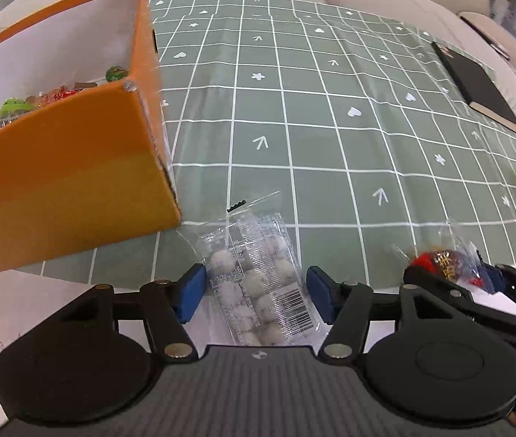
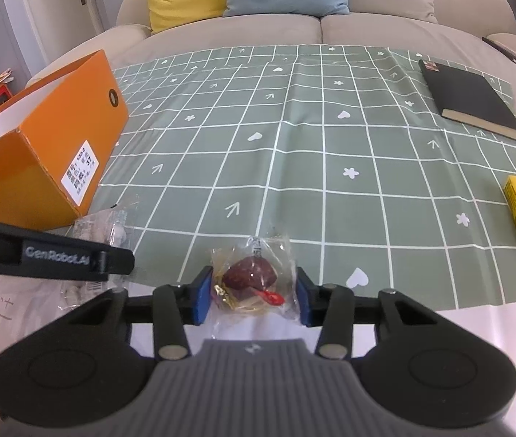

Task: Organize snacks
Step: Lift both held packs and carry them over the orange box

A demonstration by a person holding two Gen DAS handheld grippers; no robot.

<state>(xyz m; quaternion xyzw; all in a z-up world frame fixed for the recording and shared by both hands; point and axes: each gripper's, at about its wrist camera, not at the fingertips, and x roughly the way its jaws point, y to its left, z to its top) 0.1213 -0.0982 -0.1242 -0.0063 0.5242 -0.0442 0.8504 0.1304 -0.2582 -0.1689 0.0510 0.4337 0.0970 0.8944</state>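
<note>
Left tongs (image 1: 255,296): mine, spread around clear packet of white balls (image 1: 258,284) at cloth's near edge, beside orange box (image 1: 75,182). Right tongs (image 2: 254,295): spread around wrapped brown sweet (image 2: 252,276). Box holds several snacks; these two remain

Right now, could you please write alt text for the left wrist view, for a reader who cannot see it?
The left tongs, open, straddle a clear plastic packet of white round candies on the green checked tablecloth. An open orange cardboard box holding wrapped snacks stands to the left.
</note>
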